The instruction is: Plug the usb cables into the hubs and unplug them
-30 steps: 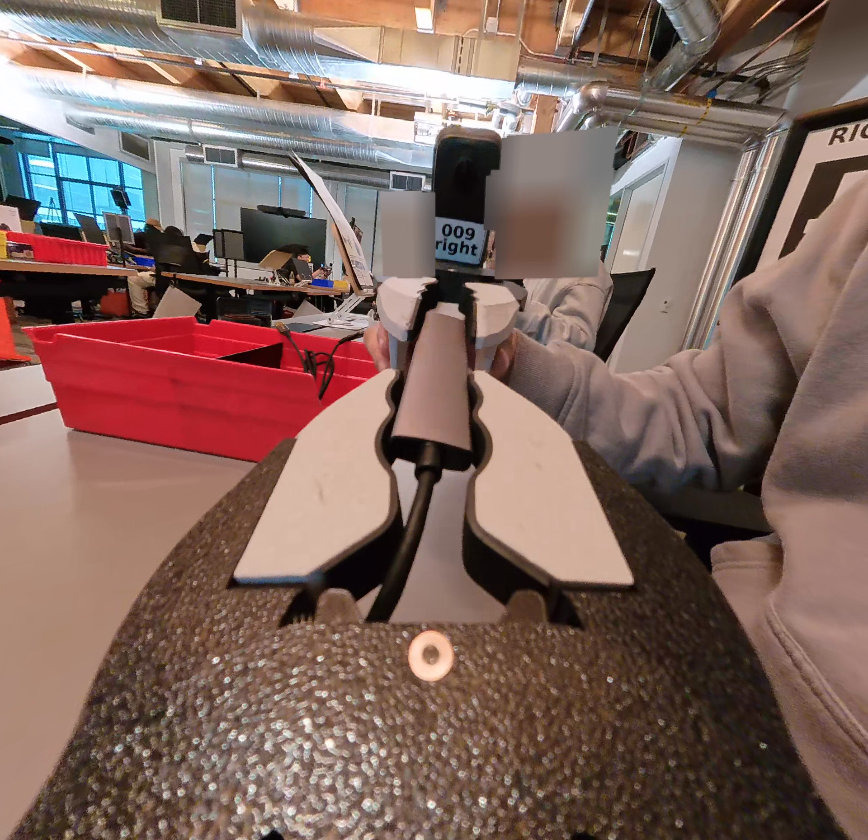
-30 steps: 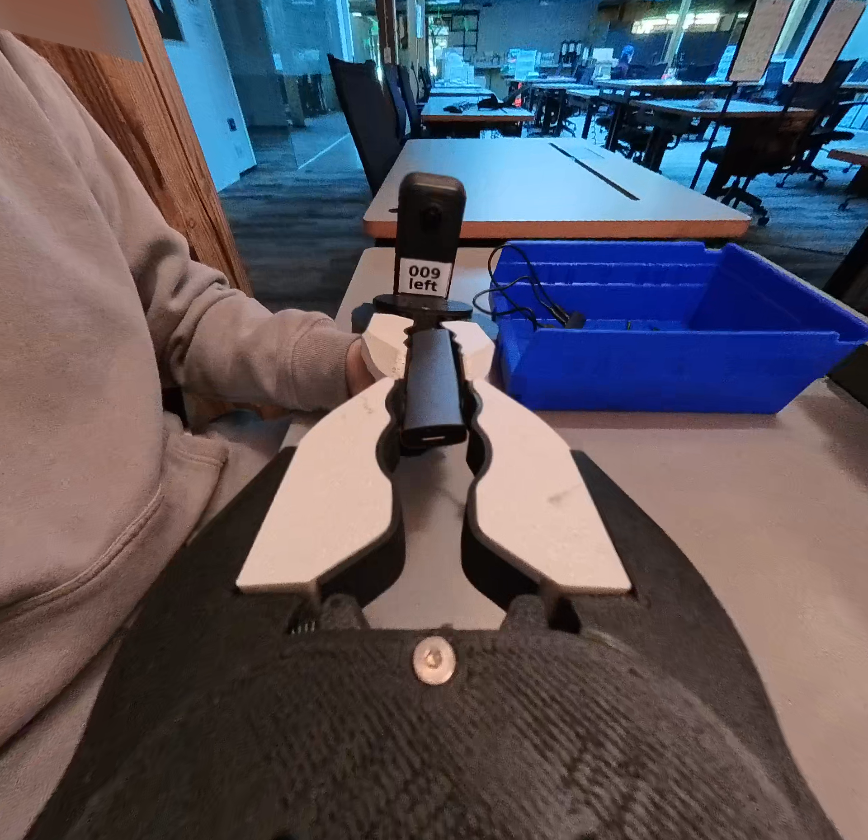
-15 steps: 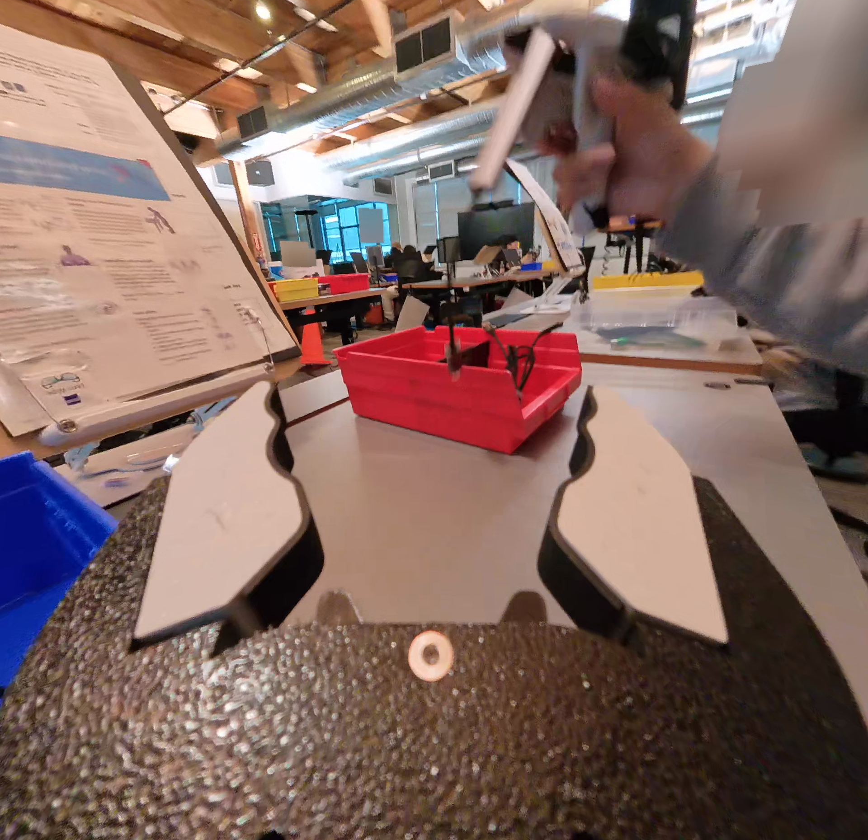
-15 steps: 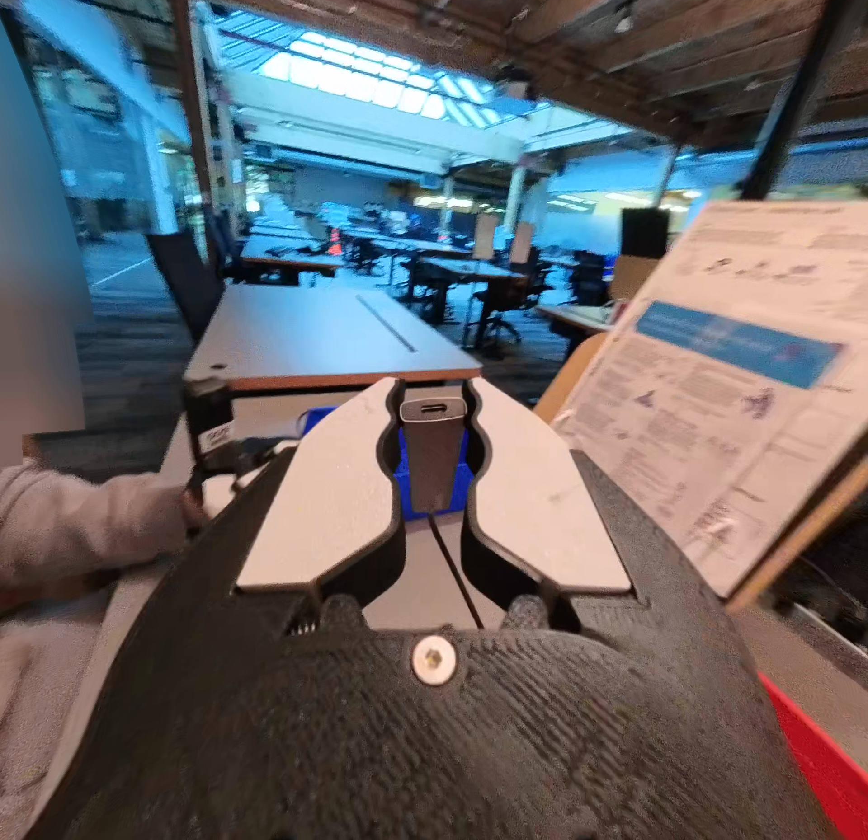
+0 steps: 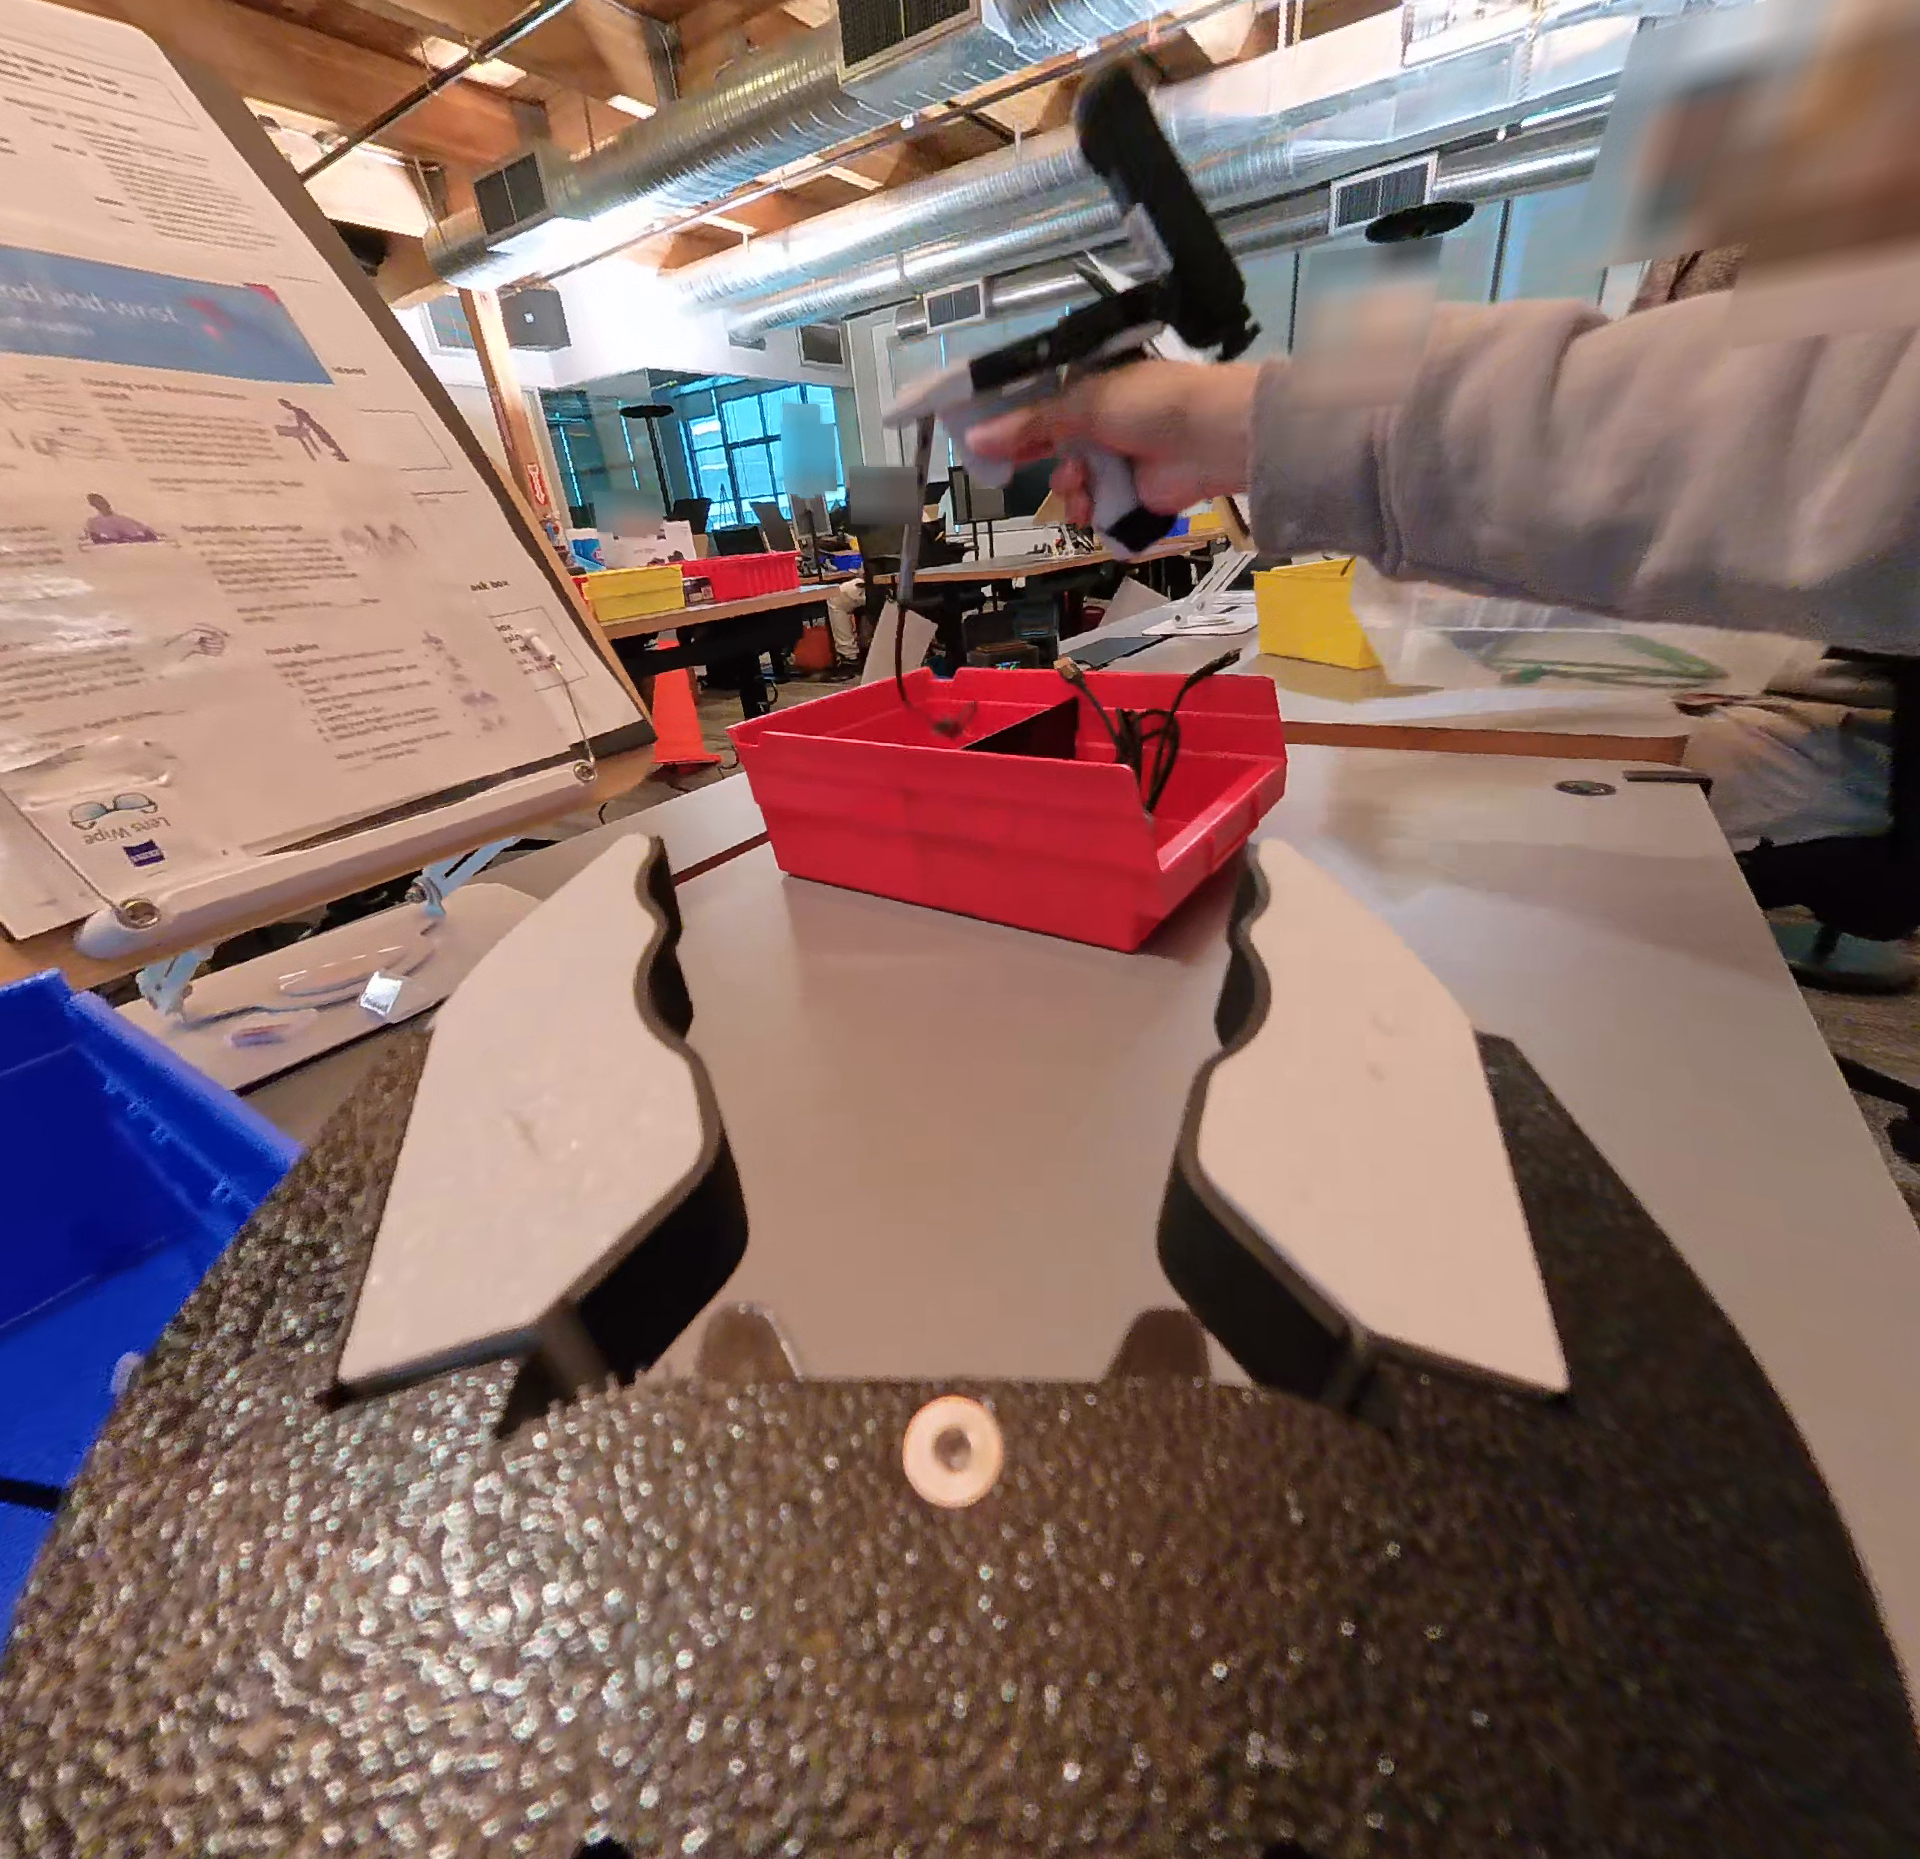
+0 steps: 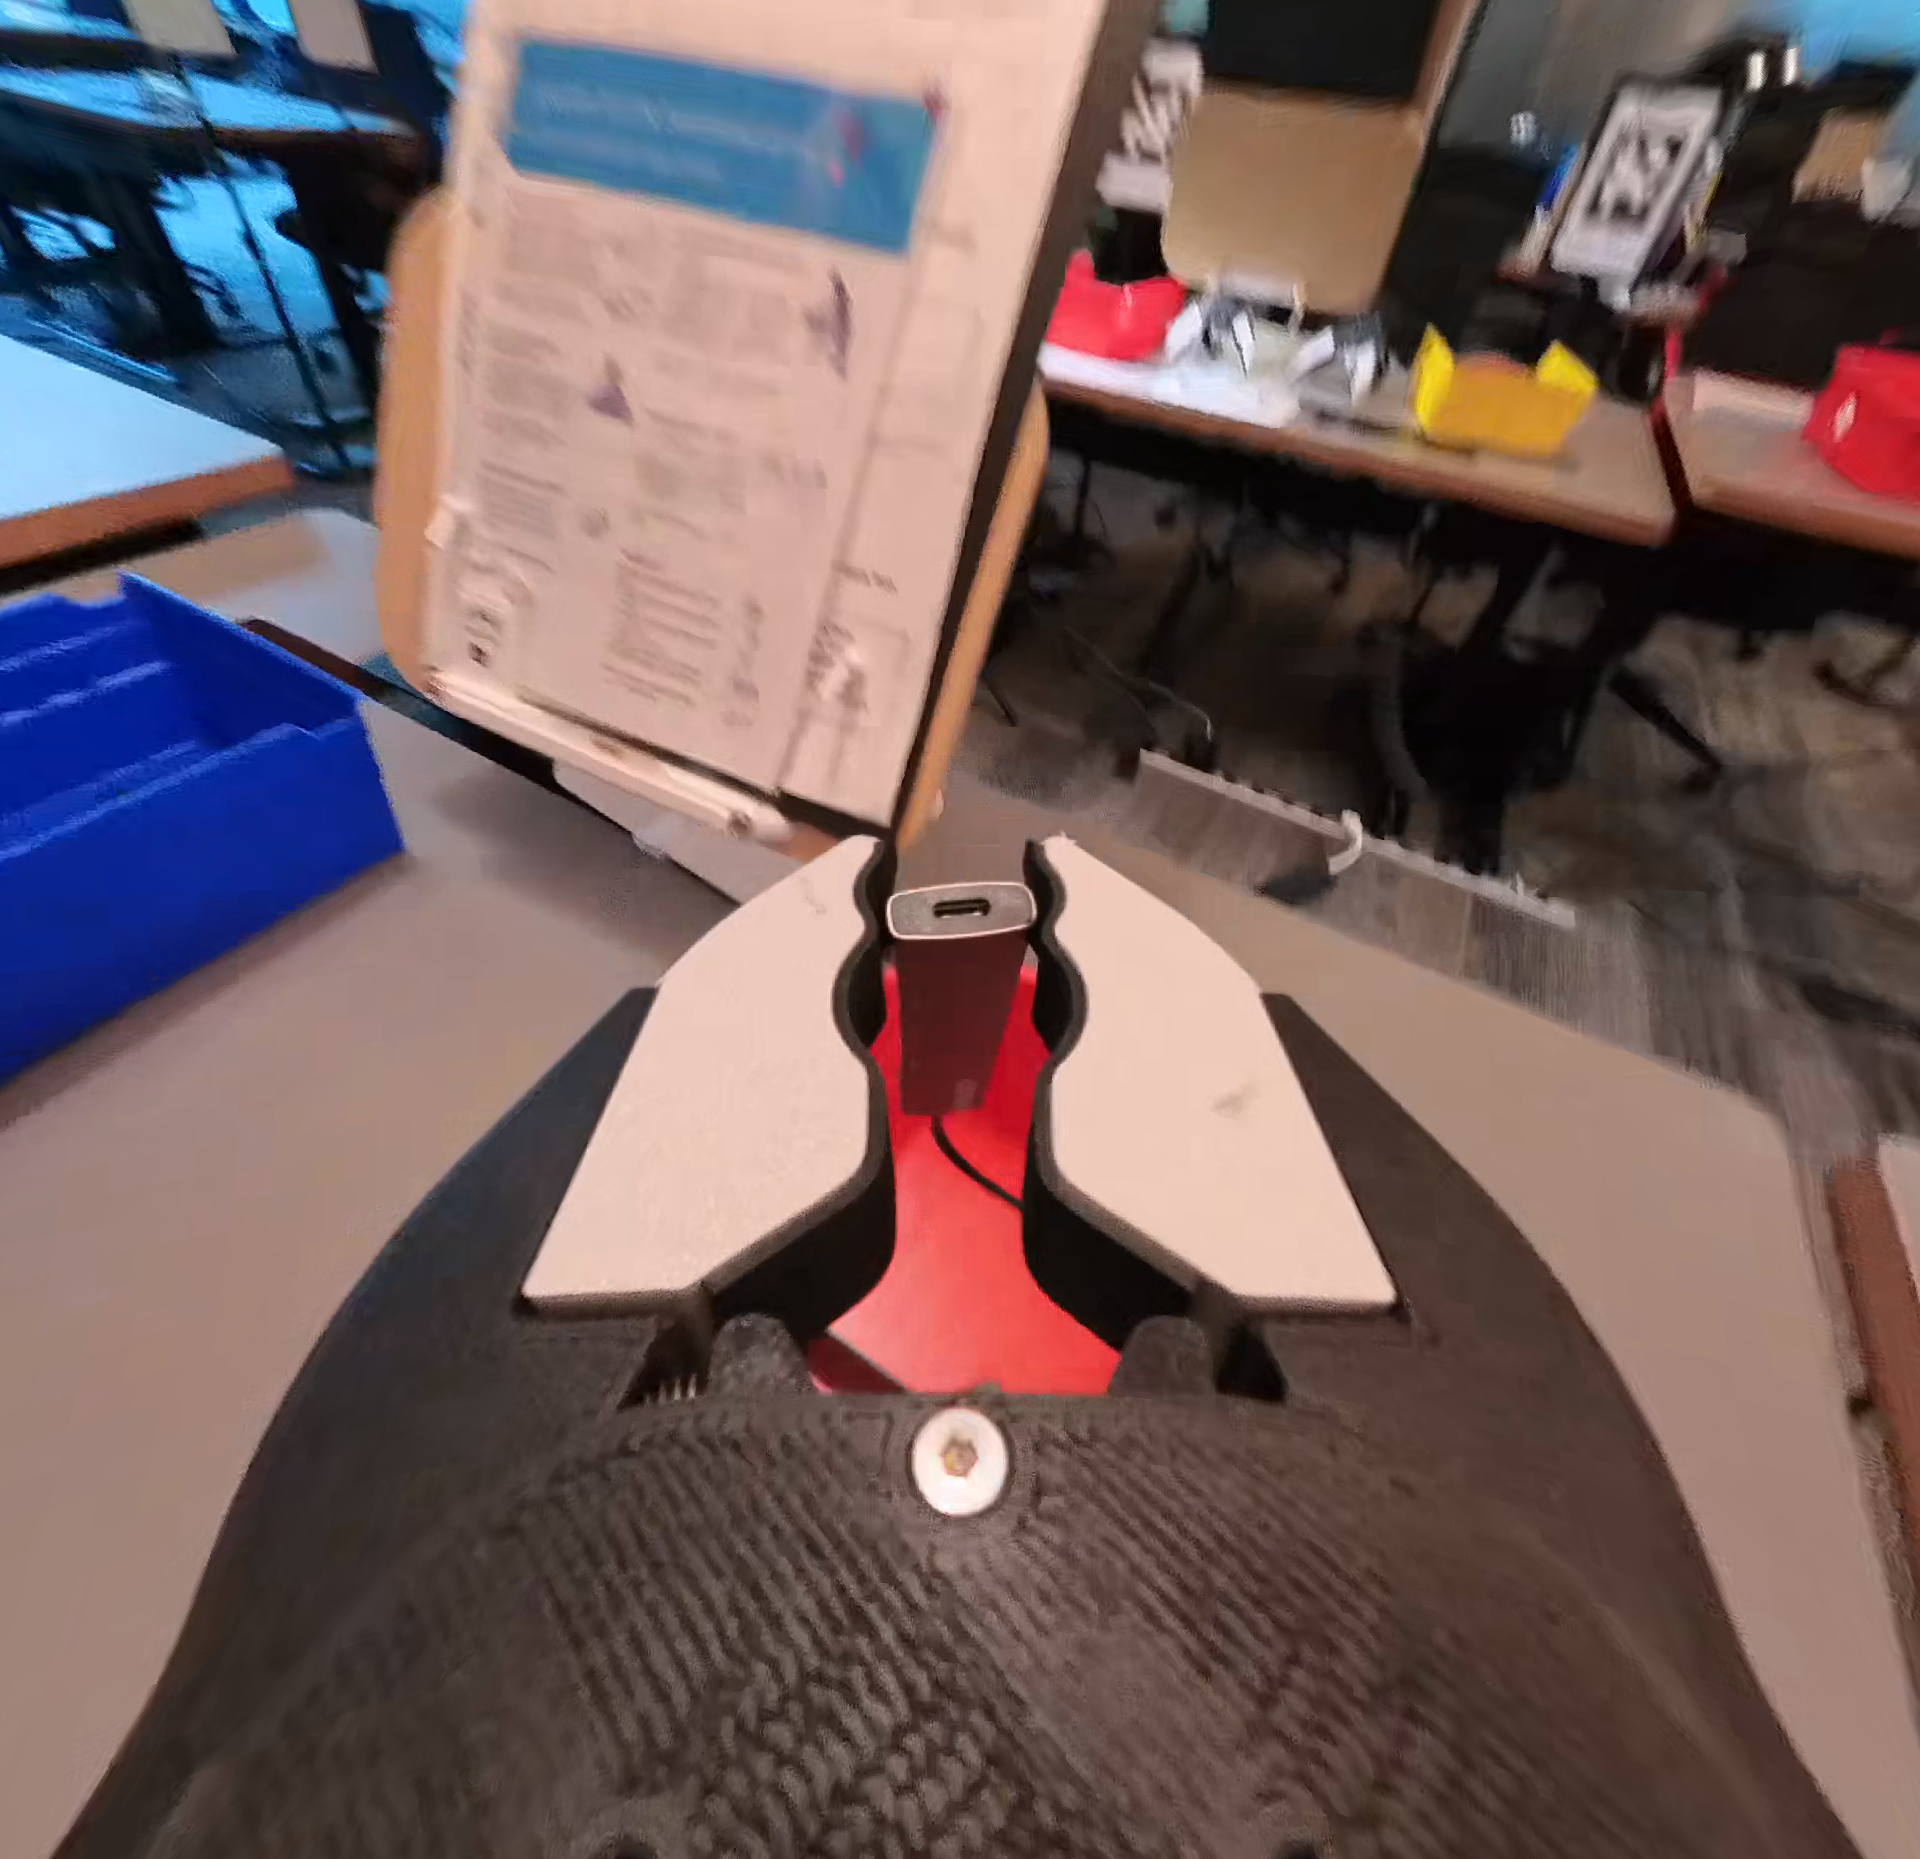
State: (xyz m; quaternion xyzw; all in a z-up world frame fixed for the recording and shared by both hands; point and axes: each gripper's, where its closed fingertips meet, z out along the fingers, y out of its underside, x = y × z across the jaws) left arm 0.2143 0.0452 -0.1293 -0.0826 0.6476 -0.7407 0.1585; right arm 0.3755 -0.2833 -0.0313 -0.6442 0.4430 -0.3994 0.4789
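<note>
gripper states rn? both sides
Left gripper: open, holding nothing, over the grey table.
Right gripper: shut on the USB hub, its black cable hanging down over the red bin.

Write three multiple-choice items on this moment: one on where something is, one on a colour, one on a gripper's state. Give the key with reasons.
1. Where is the right gripper?
A. above the red bin
B. inside the blue bin
C. flat on the table

2. What colour is the bin with cables hanging over its rim?
A. yellow
B. red
C. blue

3. What state is the left gripper in?
A. shut on a hub
B. shut on a cable
C. open and empty

Key: 1 A, red shows right below its fingers; 2 B, dark cables drape over the red wall; 3 C, bare table shows between its wide-spread fingers.
</note>
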